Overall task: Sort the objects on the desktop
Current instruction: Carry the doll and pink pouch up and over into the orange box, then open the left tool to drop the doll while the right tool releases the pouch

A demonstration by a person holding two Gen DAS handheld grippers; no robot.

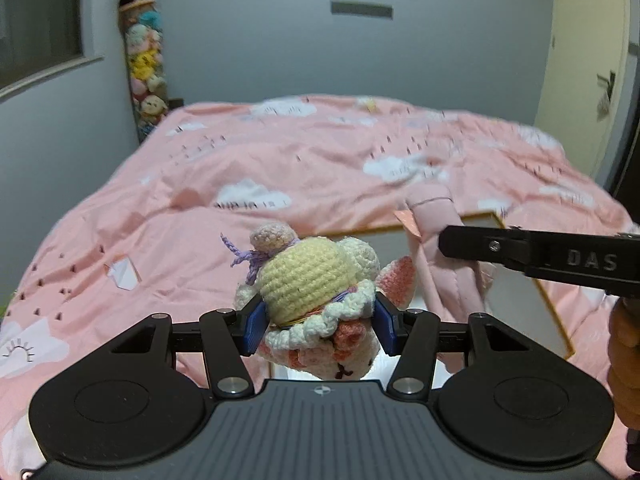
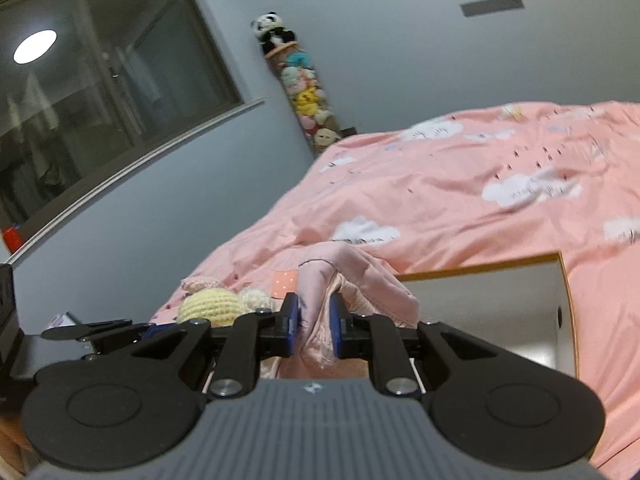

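Observation:
My left gripper (image 1: 318,324) is shut on a crocheted doll (image 1: 308,284) with a yellow hat, white frill and purple bow, held up in the air. The doll's hat also shows at the left of the right wrist view (image 2: 214,304). My right gripper (image 2: 314,326) is shut on a pink fabric pouch (image 2: 352,276), lifted above a white table with a wooden edge (image 2: 500,296). In the left wrist view the pouch (image 1: 440,252) hangs to the right of the doll, under the right gripper's black arm (image 1: 540,256).
A bed with a pink cloud-print quilt (image 1: 320,160) fills the space beyond the table (image 1: 520,304). A hanging column of plush toys (image 1: 146,60) stands in the far left corner. A window (image 2: 100,80) is on the left wall, a door (image 1: 588,60) at right.

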